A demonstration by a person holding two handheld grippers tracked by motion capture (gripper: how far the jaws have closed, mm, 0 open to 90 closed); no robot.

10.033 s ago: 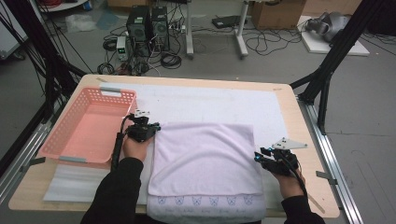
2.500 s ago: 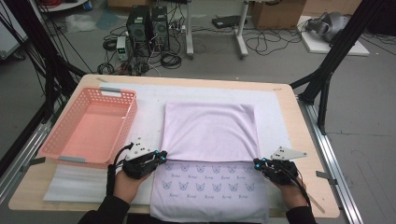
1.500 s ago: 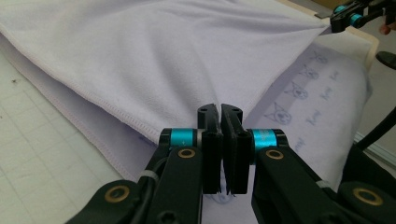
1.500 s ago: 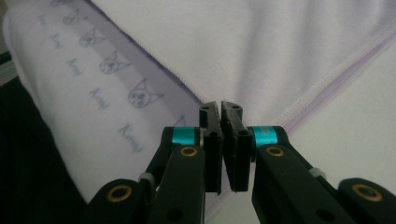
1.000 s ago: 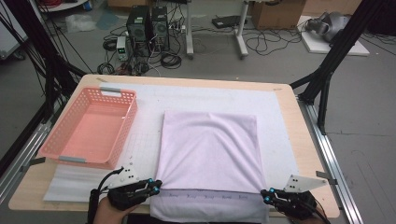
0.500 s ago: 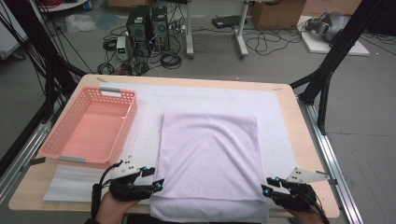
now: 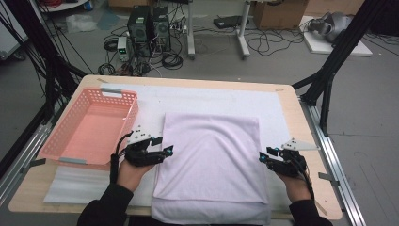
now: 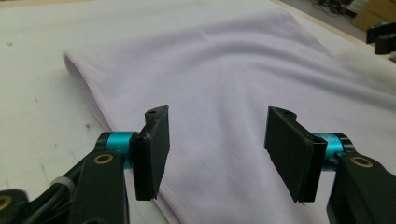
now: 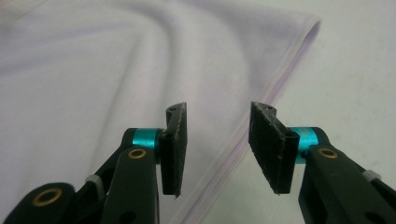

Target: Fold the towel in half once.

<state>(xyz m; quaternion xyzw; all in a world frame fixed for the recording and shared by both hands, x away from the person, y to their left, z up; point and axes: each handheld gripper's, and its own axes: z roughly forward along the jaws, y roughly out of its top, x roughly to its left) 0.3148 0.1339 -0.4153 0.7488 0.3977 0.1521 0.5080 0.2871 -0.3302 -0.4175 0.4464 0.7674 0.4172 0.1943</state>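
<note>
- The near edge of the folded lilac towel hangs at the table's front edge and is cut off by the bottom of the high view; the person's sleeves end there too.
- Whether the jaw tips brush the towel or hover just above it cannot be told in either gripper view.
- The left gripper is at the towel's left edge, about halfway along it. Its jaws have just been opening and stand well apart with nothing clamped; in the left gripper view the towel's folded left edge runs under the gap.
- The right gripper is at the towel's right edge, opposite the left one. Its jaws have also just been opening, gap moderate, pads free of cloth; the towel's hemmed edge passes below them.
- The towel lies flat on the white mat, folded into a neat rectangle with soft ripples, a lower layer showing along its near side.
- The pink basket sits left of the towel, just beyond the left gripper.
</note>
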